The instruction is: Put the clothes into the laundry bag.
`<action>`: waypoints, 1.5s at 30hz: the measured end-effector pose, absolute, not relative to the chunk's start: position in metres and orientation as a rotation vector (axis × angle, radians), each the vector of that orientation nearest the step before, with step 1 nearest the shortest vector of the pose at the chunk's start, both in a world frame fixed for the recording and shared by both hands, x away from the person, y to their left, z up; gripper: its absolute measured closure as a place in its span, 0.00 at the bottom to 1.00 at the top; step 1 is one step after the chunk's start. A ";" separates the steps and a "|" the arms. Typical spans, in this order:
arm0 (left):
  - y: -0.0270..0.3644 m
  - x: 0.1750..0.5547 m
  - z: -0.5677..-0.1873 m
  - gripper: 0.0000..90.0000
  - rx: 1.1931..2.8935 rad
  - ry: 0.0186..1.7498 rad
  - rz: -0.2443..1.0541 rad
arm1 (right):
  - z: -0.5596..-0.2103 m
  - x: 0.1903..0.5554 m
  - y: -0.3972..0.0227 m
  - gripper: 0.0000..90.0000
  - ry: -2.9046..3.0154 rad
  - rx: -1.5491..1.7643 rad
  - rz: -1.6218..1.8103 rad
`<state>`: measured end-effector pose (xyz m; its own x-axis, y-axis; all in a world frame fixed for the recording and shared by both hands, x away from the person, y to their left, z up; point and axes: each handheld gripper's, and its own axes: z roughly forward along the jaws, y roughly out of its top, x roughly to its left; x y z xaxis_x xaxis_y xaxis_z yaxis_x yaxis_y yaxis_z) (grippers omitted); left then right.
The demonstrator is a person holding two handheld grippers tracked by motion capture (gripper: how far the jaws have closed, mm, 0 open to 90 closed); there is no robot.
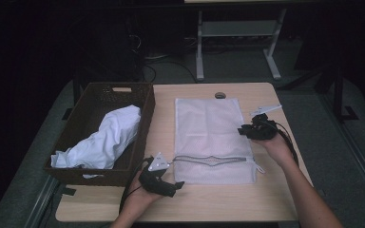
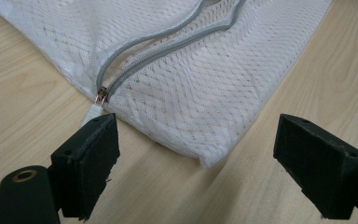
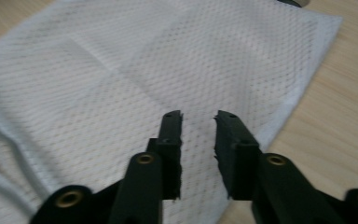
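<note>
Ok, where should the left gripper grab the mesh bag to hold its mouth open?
Probably the upper lip of the zipper, just past the slider. The mesh bag lies flat, but the zipper gapes there, so a jaw could slip under that edge. Come in low from the near corner, where the open left gripper already sits.

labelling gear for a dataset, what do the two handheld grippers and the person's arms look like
Both are black. The left gripper carries a grey three-cornered plate on top, with a black cable trailing from it. The right gripper has a similar pale plate and a black cable along the wrist. Its fingers are flat black blocks on arms with brass-coloured rivets. Both forearms are bare, no sleeves in view.
</note>
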<state>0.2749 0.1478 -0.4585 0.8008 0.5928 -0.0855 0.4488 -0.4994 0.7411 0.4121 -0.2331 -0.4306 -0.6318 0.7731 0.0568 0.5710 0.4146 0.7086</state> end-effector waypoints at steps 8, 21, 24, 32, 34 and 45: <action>0.148 0.275 -0.459 0.16 2.181 0.762 0.222 | -0.446 0.423 -0.233 1.00 2.362 1.175 0.942; 0.148 0.276 -0.460 0.16 2.188 0.751 0.216 | -0.465 0.433 -0.233 0.99 2.395 1.223 0.848; 0.148 0.276 -0.460 0.16 2.189 0.750 0.215 | -0.466 0.433 -0.234 0.99 2.391 1.225 0.848; 0.148 0.275 -0.460 0.16 2.188 0.748 0.214 | -0.465 0.428 -0.241 0.99 2.377 1.247 0.810; 0.148 0.275 -0.460 0.16 2.188 0.748 0.214 | -0.465 0.425 -0.247 0.99 2.368 1.265 0.806; 0.148 0.275 -0.460 0.16 2.189 0.745 0.208 | -0.462 0.409 -0.276 0.99 2.344 1.351 0.768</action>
<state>0.2752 0.1476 -0.4601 0.8133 0.5744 -0.0927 0.4434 -0.5088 0.7379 0.4091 -0.2762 -0.4625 -0.4970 0.8676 -0.0143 0.6909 0.4056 0.5985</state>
